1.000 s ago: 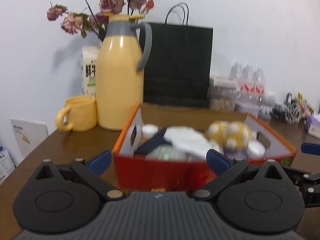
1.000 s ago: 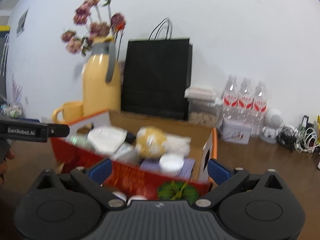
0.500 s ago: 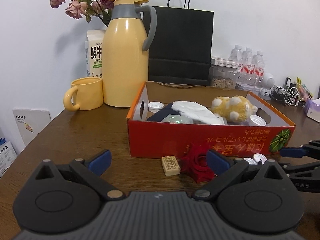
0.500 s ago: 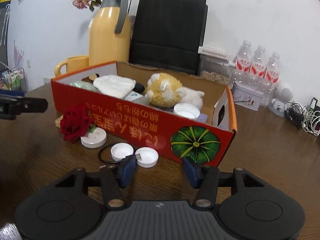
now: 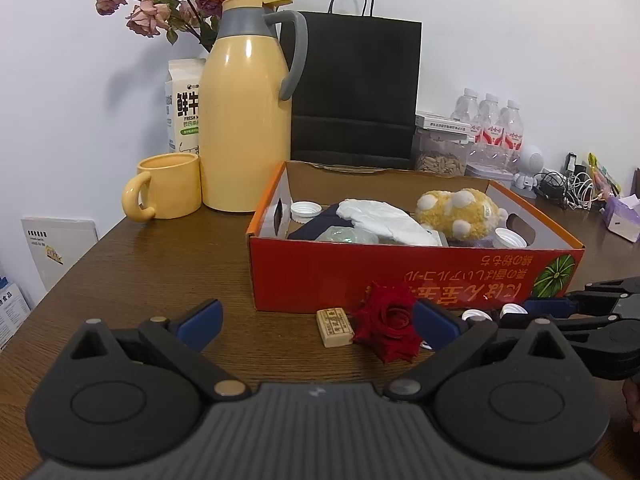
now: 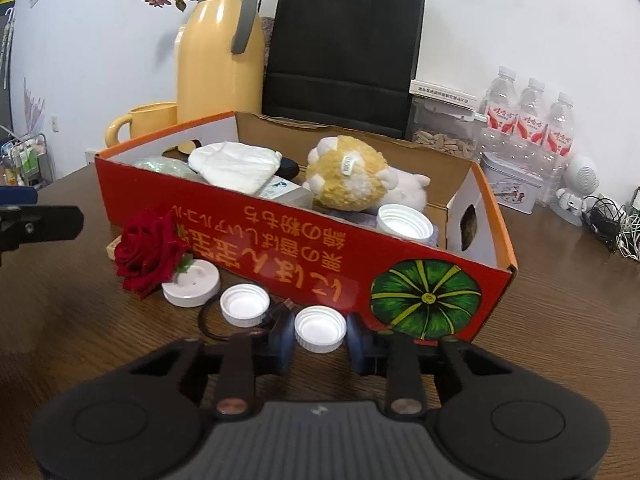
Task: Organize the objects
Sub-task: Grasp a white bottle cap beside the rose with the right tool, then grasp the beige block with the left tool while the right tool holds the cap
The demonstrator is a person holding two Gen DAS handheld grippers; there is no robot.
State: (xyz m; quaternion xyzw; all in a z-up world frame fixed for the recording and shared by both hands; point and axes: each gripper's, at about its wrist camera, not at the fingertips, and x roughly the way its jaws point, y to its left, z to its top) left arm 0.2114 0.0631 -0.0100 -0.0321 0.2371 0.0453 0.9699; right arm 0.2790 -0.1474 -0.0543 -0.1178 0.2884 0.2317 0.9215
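A red cardboard box (image 5: 400, 276) (image 6: 280, 236) on the brown table holds a yellow plush toy (image 6: 352, 176), a white cloth (image 6: 236, 166) and white caps. In front of it lie a red rose (image 5: 390, 320) (image 6: 150, 250), a small tan block (image 5: 335, 321), a white disc (image 6: 192, 278), a black ring (image 6: 208, 322) and two white bottle caps. My right gripper (image 6: 320, 338) has its blue pads on either side of the nearer white cap (image 6: 320, 328), touching or nearly so. My left gripper (image 5: 316, 318) is open and empty, low in front of the rose and block.
A yellow thermos (image 5: 246, 120), yellow mug (image 5: 168, 186), milk carton (image 5: 182, 108) and dried flowers stand at the back left. A black paper bag (image 5: 356, 88) stands behind the box. Water bottles (image 6: 528, 120), a seed container, a tin and cables (image 6: 616, 224) fill the back right.
Both grippers dropped from box height to the table in front of the box. My right gripper narrowed from wide open and moved forward until its pads flank the nearer white cap.
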